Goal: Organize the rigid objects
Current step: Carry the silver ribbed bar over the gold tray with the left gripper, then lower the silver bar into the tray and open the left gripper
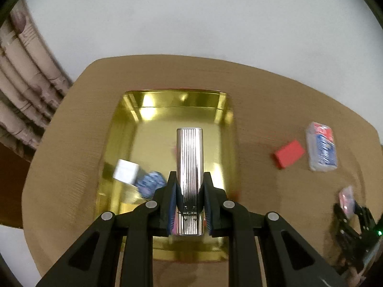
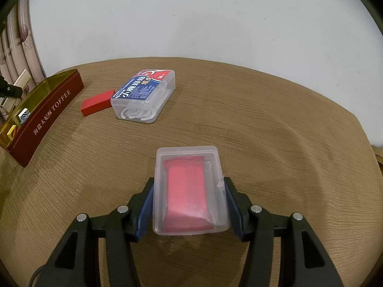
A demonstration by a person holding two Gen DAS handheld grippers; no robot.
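Observation:
My left gripper [image 1: 189, 181] is shut on a ribbed silver lighter [image 1: 189, 165] and holds it over the gold tin tray [image 1: 229, 129]. A white cube [image 1: 125, 171] and a blue patterned block [image 1: 150, 183] lie in the tray. My right gripper [image 2: 189, 186] is shut on a clear plastic box with red contents [image 2: 189, 189], just above the table; that gripper also shows in the left wrist view [image 1: 347, 205]. A red block [image 2: 97, 105] and a clear floss-pick box [image 2: 144, 94] lie on the table; the left wrist view shows them as well, block [image 1: 288, 154] and box [image 1: 322, 147].
The tray's red outer wall reads TOFFEE [image 2: 45, 117] at the left of the right wrist view. The brown wood-grain table [image 2: 263, 119] ends at a white wall. A curtain [image 1: 21, 71] hangs at the far left.

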